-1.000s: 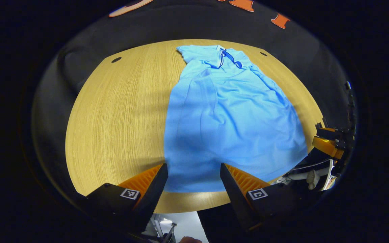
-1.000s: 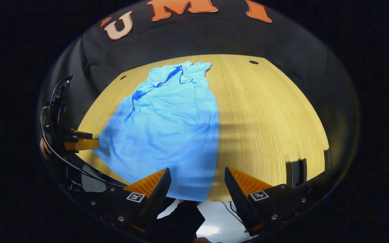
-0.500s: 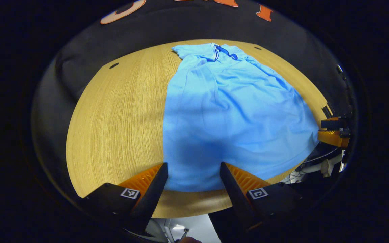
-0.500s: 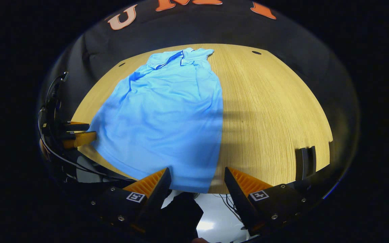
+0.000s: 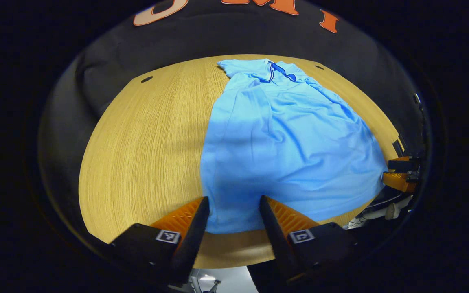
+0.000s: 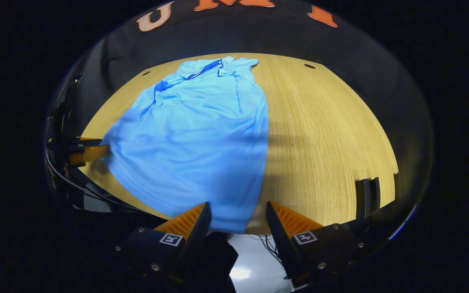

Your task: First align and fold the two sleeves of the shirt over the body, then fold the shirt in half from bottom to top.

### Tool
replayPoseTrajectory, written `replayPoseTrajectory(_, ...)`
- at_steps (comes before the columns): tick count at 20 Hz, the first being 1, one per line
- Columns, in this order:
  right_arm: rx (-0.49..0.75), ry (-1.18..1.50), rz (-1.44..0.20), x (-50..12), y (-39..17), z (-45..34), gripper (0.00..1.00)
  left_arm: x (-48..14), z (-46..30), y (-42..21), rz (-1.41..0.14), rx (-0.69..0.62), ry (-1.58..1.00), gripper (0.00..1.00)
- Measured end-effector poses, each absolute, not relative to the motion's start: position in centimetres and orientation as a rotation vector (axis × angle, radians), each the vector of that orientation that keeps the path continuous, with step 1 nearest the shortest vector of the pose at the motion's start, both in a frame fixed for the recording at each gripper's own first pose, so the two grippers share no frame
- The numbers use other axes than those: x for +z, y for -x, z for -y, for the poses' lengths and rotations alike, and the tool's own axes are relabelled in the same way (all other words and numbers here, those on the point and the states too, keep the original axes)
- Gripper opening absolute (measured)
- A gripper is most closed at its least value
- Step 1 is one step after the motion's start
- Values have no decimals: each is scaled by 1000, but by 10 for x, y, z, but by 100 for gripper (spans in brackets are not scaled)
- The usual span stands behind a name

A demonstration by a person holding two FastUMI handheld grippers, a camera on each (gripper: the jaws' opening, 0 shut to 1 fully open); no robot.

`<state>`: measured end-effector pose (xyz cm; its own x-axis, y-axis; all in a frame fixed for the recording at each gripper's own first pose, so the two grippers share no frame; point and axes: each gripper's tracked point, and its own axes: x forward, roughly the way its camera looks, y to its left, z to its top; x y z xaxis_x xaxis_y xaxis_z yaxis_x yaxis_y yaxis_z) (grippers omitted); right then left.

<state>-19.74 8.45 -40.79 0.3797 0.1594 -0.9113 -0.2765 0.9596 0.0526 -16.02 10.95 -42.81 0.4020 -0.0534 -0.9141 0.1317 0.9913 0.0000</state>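
Blue polo shirt (image 5: pixel 283 150) lies flat on the wooden desk (image 5: pixel 145 154), sleeves folded in, collar at 12 o'clock. My left tongs (image 5: pixel 232 211) and right tongs (image 6: pixel 237 215) stand apart over the hem corners. I judge the bottom-to-top fold is next: clamp both corners.

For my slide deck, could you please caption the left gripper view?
Open left gripper poised at the bottom hem of a blue shirt with sleeves folded in, on a wooden table.
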Motion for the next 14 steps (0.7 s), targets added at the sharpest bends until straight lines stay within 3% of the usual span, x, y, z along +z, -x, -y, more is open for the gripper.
replayPoseTrajectory(1,289,117,-1152,-409,197,-88,79,-428,-105,163,-1155,-121,-88,71)
replayPoseTrajectory(2,284,114,-1155,-408,196,-87,69,-426,-101,163,-1164,-120,-108,52)
replayPoseTrajectory(3,267,105,-1158,-409,193,-85,65,-428,-94,163,-1169,-128,-119,43)
replayPoseTrajectory(5,204,49,-1152,-409,185,-80,35,-428,-93,163,-1188,-102,-147,17)
replayPoseTrajectory(6,178,14,-1155,-410,183,-81,20,-428,-89,163,-1198,-101,-133,17)
replayPoseTrajectory(7,168,-7,-1158,-410,181,-81,15,-422,-85,164,-1194,-94,-104,17)
replayPoseTrajectory(8,157,-33,-1162,-411,181,-80,8,-425,-83,163,-1205,-79,-81,10)
replayPoseTrajectory(10,143,-103,-1176,-412,177,-82,1,-426,-77,165,-1197,-84,-59,9)
replayPoseTrajectory(14,118,-210,-1150,-401,164,-82,1,-412,-63,156,-1152,-91,-42,9)
